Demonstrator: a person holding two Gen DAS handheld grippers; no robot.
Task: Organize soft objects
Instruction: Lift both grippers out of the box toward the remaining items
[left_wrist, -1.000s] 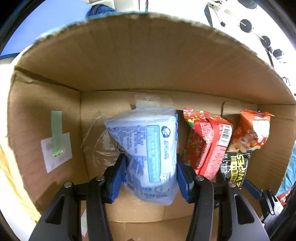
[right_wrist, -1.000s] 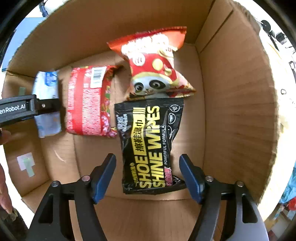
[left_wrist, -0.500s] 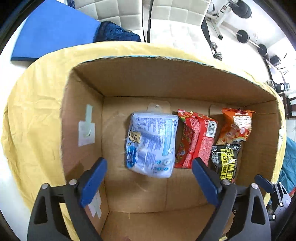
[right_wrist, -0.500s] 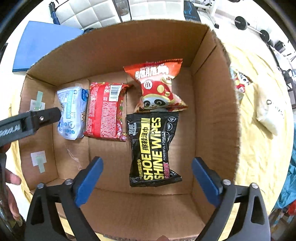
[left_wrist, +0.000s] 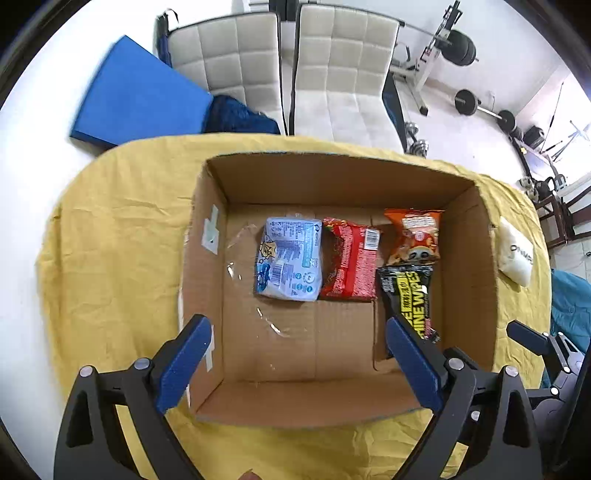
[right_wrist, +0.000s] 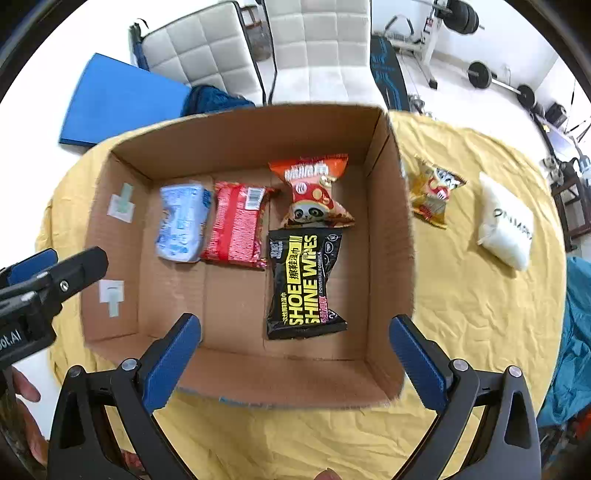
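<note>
A cardboard box (left_wrist: 207, 280) (right_wrist: 388, 229) stands on a yellow cloth. Inside lie a light blue pack (left_wrist: 290, 258) (right_wrist: 183, 227), a red pack (left_wrist: 351, 262) (right_wrist: 236, 225), an orange panda snack bag (left_wrist: 413, 236) (right_wrist: 314, 192) and a black shoe-wipes pack (left_wrist: 410, 295) (right_wrist: 304, 280). My left gripper (left_wrist: 297, 363) is open and empty above the box's near edge. My right gripper (right_wrist: 295, 360) is open and empty above the near edge. Outside the box, to its right, lie a yellow snack bag (right_wrist: 434, 192) and a white pouch (right_wrist: 506, 225) (left_wrist: 515, 254).
The yellow cloth (right_wrist: 461, 314) covers a round table. White chairs (left_wrist: 332, 74) and a blue mat (left_wrist: 136, 96) stand beyond it. Gym weights (left_wrist: 480, 107) are at the far right. The left gripper shows at the left of the right wrist view (right_wrist: 44, 280).
My left gripper let go of the light blue pack, opened, and rose out of the box. My right gripper also opened wider and rose above the box.
</note>
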